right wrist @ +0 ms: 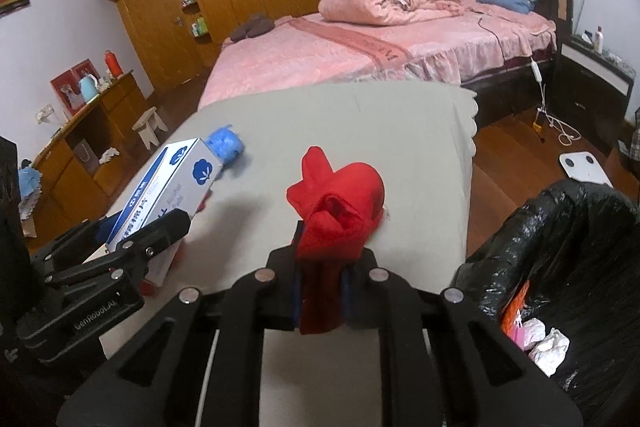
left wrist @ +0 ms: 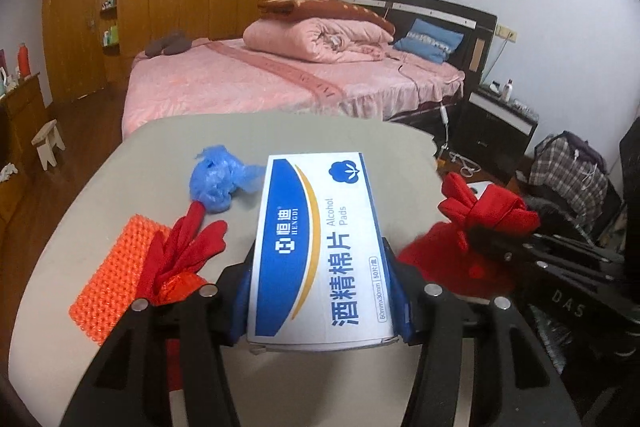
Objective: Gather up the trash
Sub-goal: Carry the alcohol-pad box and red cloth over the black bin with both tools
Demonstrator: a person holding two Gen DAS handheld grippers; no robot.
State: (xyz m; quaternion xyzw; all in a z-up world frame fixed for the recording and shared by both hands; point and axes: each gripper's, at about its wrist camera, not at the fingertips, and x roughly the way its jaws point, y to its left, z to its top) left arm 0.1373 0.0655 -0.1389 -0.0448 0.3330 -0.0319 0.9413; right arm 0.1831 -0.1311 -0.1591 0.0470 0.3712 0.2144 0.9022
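While both grip, trash bag (right wrist: 560, 247) right, blue wad (left wrist: 216, 183) ahead

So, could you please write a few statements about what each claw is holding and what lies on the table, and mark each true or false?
1. The left claw is shut on the alcohol pads box. True.
2. The right claw is open and holds nothing. False: it grips a red cloth.
3. A crumpled blue plastic bag lies on the table. True.
4. The black trash bag is on the right claw's left side. False: it is on its right.
5. An orange textured pad lies on the table. True.
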